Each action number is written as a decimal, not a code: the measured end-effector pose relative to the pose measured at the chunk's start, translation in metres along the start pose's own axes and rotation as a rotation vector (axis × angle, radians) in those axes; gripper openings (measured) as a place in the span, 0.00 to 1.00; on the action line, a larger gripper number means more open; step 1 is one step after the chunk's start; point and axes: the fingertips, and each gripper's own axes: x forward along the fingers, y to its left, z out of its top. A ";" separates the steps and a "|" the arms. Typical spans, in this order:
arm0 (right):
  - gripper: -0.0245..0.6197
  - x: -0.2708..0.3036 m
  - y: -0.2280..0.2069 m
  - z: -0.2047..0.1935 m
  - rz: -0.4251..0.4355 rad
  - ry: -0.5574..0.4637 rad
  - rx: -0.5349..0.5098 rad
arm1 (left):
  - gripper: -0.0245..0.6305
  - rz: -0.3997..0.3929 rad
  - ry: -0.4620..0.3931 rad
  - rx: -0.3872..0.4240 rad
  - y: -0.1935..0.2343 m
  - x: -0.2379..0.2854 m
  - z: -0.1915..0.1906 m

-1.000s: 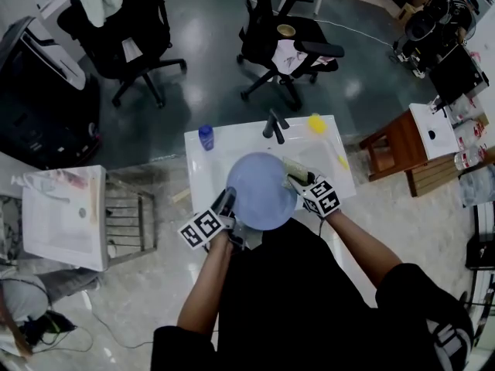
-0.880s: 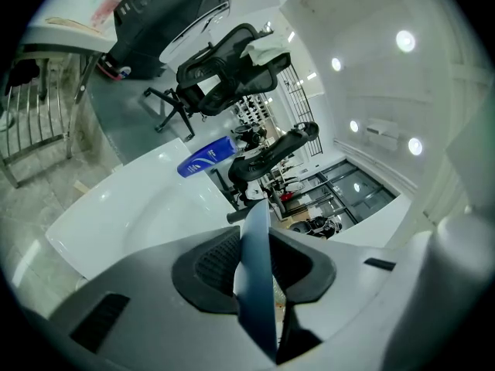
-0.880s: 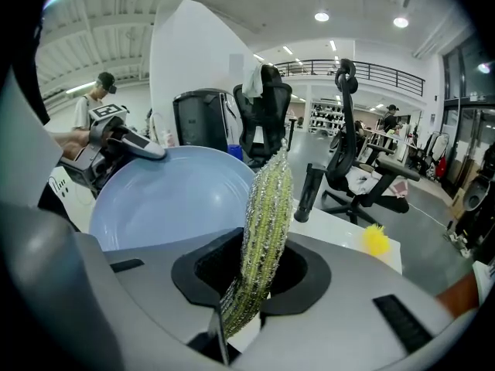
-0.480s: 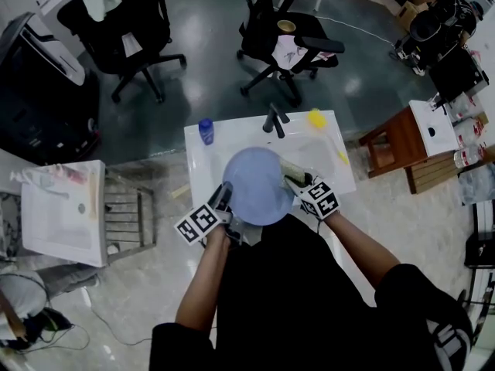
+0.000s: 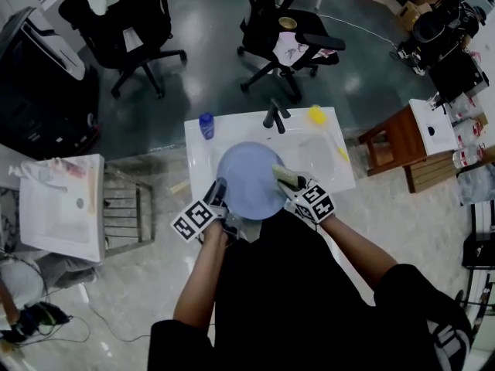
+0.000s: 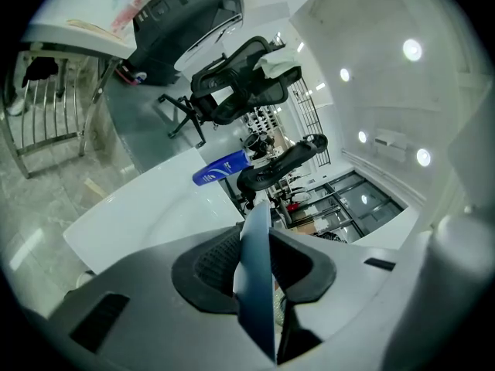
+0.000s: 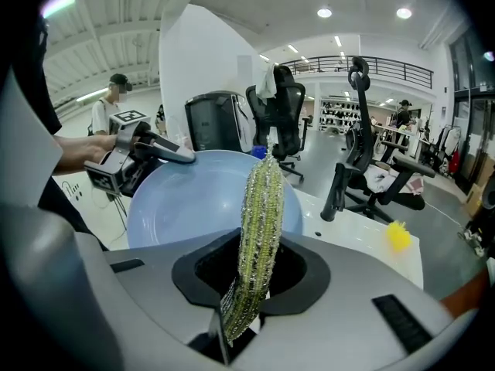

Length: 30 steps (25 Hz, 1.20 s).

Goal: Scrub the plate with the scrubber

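The left claw (image 5: 219, 192) clamps the rim of the pale blue plate (image 5: 247, 178), mid-frame over the white surface (image 5: 329, 165). The right claw (image 5: 285, 178) pinches the scrubber (image 7: 259, 222) (a glittery green pad) at the plate's right edge. Scrubbing seems the step in hand; next, the pad must press across the plate's face.

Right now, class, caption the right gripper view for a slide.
Right tongs clamp a green scrubber in front of the pale blue plate gripped by the left tongs.

black faucet (image 5: 273, 120) at the white sink's (image 5: 196, 165) back rim, blue bottle (image 5: 206, 126) to its left, yellow puff (image 5: 316, 116) to its right; black office chair (image 5: 283, 42) beyond, wooden stool (image 5: 394, 142) off right.
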 end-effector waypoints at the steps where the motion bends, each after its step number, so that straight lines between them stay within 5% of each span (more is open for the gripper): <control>1: 0.14 0.000 0.002 -0.001 0.002 0.000 0.001 | 0.18 0.002 -0.004 -0.003 0.001 -0.001 0.000; 16: 0.13 -0.005 0.039 0.009 0.068 -0.050 0.010 | 0.18 0.013 -0.048 -0.020 0.006 -0.014 0.007; 30: 0.13 -0.014 0.055 0.005 0.158 -0.057 0.135 | 0.18 0.009 -0.045 -0.055 0.007 -0.008 0.000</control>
